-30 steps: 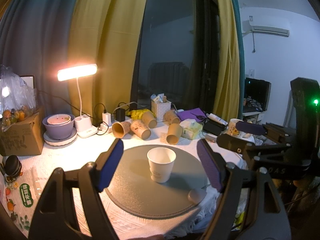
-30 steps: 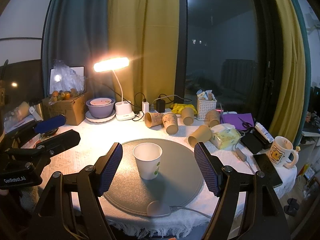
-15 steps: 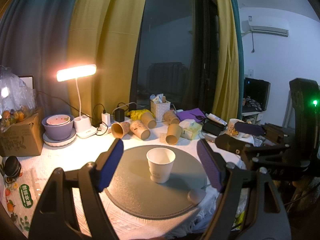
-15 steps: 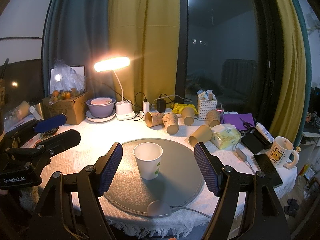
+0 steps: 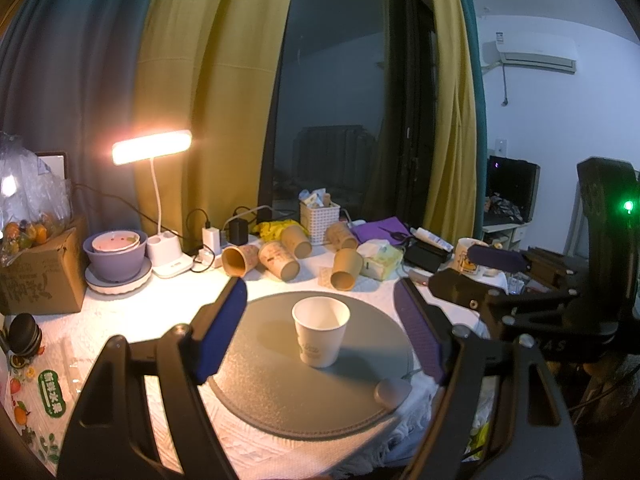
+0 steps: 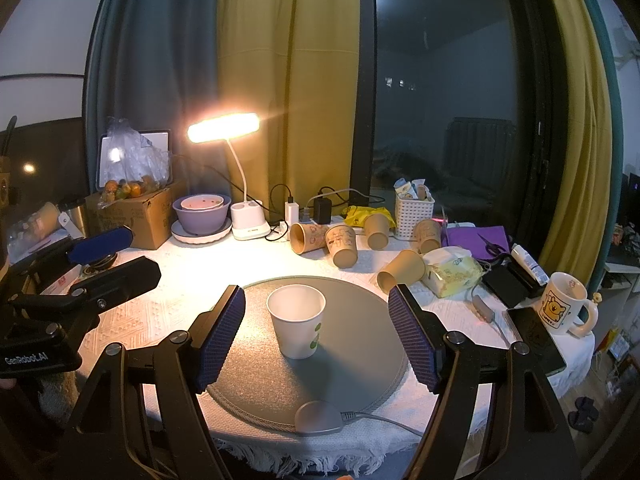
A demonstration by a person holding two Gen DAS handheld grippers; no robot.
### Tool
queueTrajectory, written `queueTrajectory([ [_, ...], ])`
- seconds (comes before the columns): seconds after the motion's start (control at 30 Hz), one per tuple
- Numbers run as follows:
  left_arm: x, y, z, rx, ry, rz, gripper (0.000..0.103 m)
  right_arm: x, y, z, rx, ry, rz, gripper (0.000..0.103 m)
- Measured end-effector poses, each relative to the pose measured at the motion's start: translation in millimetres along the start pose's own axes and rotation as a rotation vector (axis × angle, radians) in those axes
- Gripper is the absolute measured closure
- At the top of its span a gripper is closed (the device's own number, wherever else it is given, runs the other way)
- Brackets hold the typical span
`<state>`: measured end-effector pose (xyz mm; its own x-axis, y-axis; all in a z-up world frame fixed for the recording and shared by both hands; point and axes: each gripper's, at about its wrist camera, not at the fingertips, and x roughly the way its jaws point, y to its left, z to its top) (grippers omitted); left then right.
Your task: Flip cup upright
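Observation:
A white paper cup (image 5: 320, 335) stands upright, mouth up, on the round grey mat (image 5: 280, 384). It also shows in the right wrist view (image 6: 297, 325) on the same mat (image 6: 352, 364). My left gripper (image 5: 320, 332) is open and empty, its blue pads well apart on either side of the cup, held back from it. My right gripper (image 6: 318, 334) is open and empty too, its pads wide of the cup. Each gripper shows at the edge of the other's view, the right one (image 5: 496, 268) and the left one (image 6: 108, 256).
Several brown paper cups (image 6: 320, 238) lie on their sides behind the mat. A lit desk lamp (image 6: 224, 128), purple bowl (image 6: 202, 216), cardboard box (image 6: 132, 212), white basket (image 6: 414, 210), tissue pack (image 6: 452, 270), mug (image 6: 562, 306) and phone (image 6: 536, 338) crowd the table's rim.
Almost nothing: the left wrist view has drifted very slightly, and the cup and both grippers keep their places.

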<state>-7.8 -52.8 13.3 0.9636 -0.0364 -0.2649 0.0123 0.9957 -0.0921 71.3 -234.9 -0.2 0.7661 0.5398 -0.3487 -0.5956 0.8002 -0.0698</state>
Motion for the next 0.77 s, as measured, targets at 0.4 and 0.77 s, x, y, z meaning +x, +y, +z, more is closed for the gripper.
queueTrajectory([
  [0.4,0.1,0.3,-0.6,0.0,0.0,0.0,0.026,0.0,0.1,0.2,0.0,0.001,0.0,0.026],
  [0.77,-3.0,-2.6,4.4,0.0,-0.017,-0.004,0.026,-0.4,0.0,0.0,0.0,0.0,0.0,0.026],
])
